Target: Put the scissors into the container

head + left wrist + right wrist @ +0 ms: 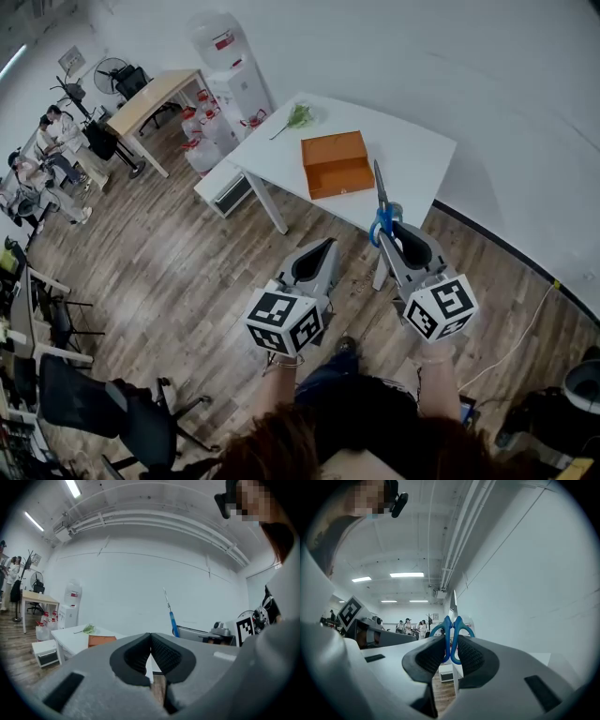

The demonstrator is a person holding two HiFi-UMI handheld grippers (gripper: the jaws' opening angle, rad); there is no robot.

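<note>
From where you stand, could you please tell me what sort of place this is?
Probably an open-plan office or lab workspace: a white water dispenser with spare water bottles beside it, a light wooden desk, black swivel office chairs, and a white rectangular table on wood-plank flooring.

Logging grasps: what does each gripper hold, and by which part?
The right gripper clamps the scissors by their blue handles, blades pointing away. The left gripper is shut, empty.

Office — desks [150, 94], chairs [105, 405], water dispenser [236, 86]
</note>
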